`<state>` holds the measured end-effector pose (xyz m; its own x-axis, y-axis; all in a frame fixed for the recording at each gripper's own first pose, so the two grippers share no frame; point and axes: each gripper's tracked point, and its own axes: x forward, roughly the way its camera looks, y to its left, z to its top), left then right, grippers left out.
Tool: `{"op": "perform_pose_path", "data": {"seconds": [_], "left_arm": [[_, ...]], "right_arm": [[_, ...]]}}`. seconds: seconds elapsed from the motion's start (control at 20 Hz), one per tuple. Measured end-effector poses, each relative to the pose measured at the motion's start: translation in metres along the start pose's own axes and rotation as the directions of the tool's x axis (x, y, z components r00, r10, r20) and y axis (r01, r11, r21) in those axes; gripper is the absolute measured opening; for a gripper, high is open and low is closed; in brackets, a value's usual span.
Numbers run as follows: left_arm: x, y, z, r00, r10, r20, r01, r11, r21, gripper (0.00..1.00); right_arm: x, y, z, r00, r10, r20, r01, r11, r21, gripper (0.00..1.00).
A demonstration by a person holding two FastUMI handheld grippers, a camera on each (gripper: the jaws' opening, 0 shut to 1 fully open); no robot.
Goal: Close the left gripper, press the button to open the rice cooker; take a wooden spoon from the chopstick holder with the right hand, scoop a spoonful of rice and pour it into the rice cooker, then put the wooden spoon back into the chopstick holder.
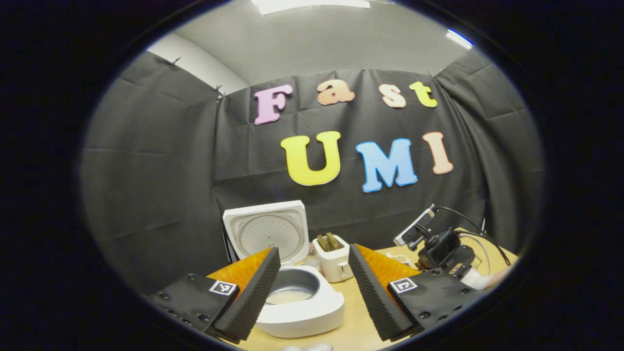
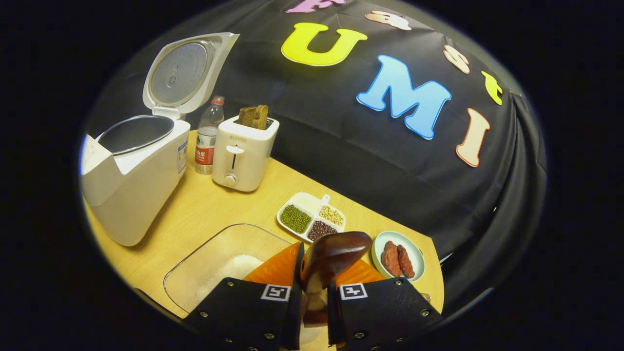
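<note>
So the wooden spoon [image 2: 334, 256] is pinched between the two fingers of the right gripper [image 2: 313, 297], dark glossy bowl sticking up and forward above the fingertips, handle running down between the pads. Can't tell from here whether there's any rice in the bowl, it faces away. Right under and left of the gripper is a clear glass dish [image 2: 204, 263] with a heap of white rice [image 2: 234, 270] in it.

The rice cooker [image 2: 131, 170] is already open, lid [image 2: 183, 73] standing upright at the back, sitting at the far left of the counter [image 2: 204, 204] in the right gripper view. In the left gripper view you look down into its pot [image 1: 292, 287], and there's a pale layer at the bottom.

The left gripper [image 1: 312, 292] has its fingers spread wide, nothing between them, and it hovers in front of the cooker, which shows through the gap.

Beside the cooker there's a plastic water bottle [image 2: 208, 134], then a white toaster [image 2: 243, 151] with two brown slices poking out the top. Further along the counter: a white divided dish [image 2: 312, 214] with green, pale and dark red beans, and a small pale green plate [image 2: 397, 256] with two reddish-brown pieces on it, just beside the spoon's bowl.

In the left gripper view the right gripper's body with its camera and cables shows off to the right, well apart from the cooker.
</note>
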<state>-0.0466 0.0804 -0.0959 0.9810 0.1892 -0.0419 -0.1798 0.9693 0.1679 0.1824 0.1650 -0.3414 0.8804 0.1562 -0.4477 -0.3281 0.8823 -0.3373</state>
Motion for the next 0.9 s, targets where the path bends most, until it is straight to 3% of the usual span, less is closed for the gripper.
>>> {"op": "perform_pose_path", "data": {"seconds": [0.15,0.5,0.9], "left_arm": [[0.001,0.001,-0.004,1.000,0.000,-0.011,0.000,1.000,0.000,0.96],[-0.001,0.007,-0.006,1.000,0.006,-0.012,-0.006,1.000,0.002,0.96],[-0.007,0.018,-0.004,1.000,0.020,-0.011,-0.020,1.000,0.011,0.96]], "right_arm": [[0.004,0.018,-0.009,0.998,0.055,-0.022,-0.054,0.997,0.058,0.22],[-0.001,0.031,-0.006,0.995,0.090,-0.036,-0.083,0.984,0.159,0.22],[-0.003,0.065,0.016,0.979,0.202,-0.008,-0.183,0.902,0.391,0.23]]}}
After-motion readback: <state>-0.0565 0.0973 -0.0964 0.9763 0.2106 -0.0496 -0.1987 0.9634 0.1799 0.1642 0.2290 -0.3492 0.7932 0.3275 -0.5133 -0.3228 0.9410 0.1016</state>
